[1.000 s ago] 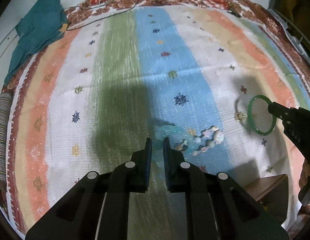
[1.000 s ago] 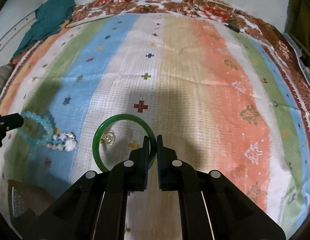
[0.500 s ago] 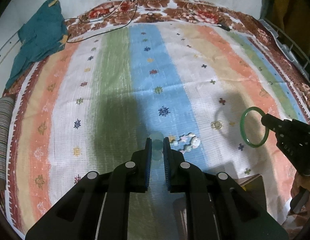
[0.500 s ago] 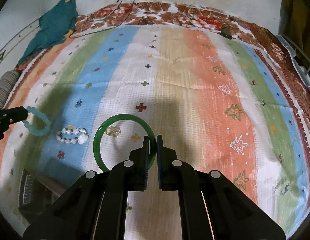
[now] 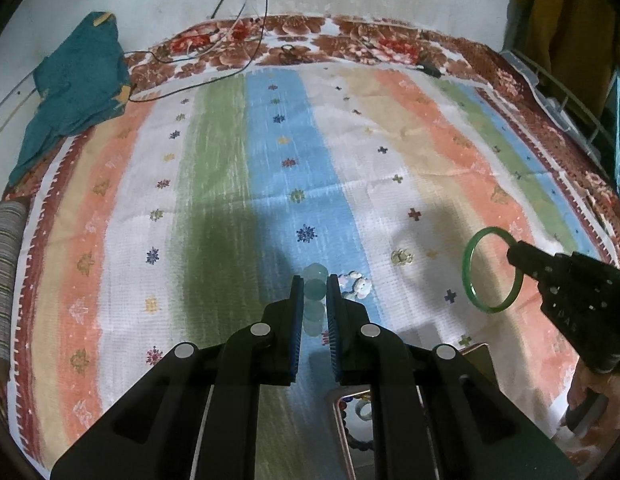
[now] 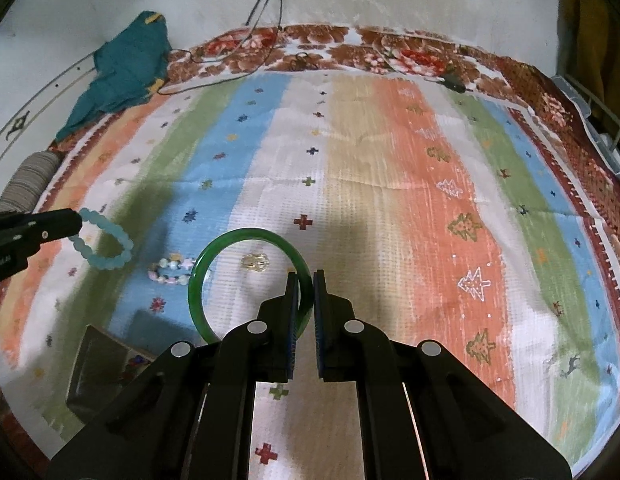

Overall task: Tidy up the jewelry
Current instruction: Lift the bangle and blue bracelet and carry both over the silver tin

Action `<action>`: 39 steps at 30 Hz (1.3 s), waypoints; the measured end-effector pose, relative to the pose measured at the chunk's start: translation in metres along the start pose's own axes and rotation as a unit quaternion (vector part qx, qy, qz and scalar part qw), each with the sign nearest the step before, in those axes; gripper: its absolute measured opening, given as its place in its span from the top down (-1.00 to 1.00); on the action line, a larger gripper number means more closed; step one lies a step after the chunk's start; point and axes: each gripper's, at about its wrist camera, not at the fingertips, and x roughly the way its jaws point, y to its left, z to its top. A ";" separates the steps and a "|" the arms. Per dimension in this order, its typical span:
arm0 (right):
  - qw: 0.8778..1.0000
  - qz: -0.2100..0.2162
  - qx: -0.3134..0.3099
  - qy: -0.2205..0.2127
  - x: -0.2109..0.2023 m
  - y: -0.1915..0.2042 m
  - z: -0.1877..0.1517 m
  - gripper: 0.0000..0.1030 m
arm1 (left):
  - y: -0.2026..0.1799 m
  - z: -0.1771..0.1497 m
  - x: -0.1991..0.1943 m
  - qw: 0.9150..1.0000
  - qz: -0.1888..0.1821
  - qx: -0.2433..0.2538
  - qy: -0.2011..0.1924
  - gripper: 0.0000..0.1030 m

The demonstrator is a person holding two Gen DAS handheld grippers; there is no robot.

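Observation:
My left gripper (image 5: 313, 280) is shut on a pale blue bead bracelet (image 5: 315, 288) and holds it above the striped cloth; the bracelet also shows in the right wrist view (image 6: 106, 242), hanging from the left gripper (image 6: 76, 220). My right gripper (image 6: 305, 276) is shut on a green bangle (image 6: 202, 280), lifted off the cloth; it also shows in the left wrist view (image 5: 468, 276) with the right gripper (image 5: 514, 252). A pastel bead bracelet (image 6: 170, 270) (image 5: 356, 282) and a small clear ring (image 6: 255, 261) (image 5: 402, 256) lie on the cloth.
An open jewelry box (image 5: 350, 424) (image 6: 98, 364) with beads inside sits at the near edge of the striped cloth (image 6: 390, 160). A teal cloth (image 5: 78, 88) and cables (image 5: 230, 56) lie at the far left. A wire rack (image 5: 566, 100) stands at the right.
Both grippers have risen with their pieces: the blue bracelet and the green bangle have come up off the cloth, and the pastel bracelet and ring stay lying below.

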 end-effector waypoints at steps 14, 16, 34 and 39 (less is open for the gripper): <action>0.999 0.018 -0.013 -0.024 -0.037 0.015 -0.015 0.84 | -0.022 -0.017 -0.041 0.999 -0.026 0.015 -0.031 0.79; 0.999 0.021 -0.017 -0.026 -0.042 0.019 -0.018 0.84 | -0.025 -0.021 -0.048 0.999 -0.033 0.016 -0.035 0.79; 0.997 0.040 -0.050 -0.039 -0.074 0.044 -0.050 0.84 | -0.037 -0.056 -0.083 0.997 -0.057 0.023 -0.056 0.79; 0.996 0.062 -0.048 -0.042 -0.079 0.048 -0.055 0.84 | -0.038 -0.063 -0.090 0.996 -0.056 0.024 -0.062 0.79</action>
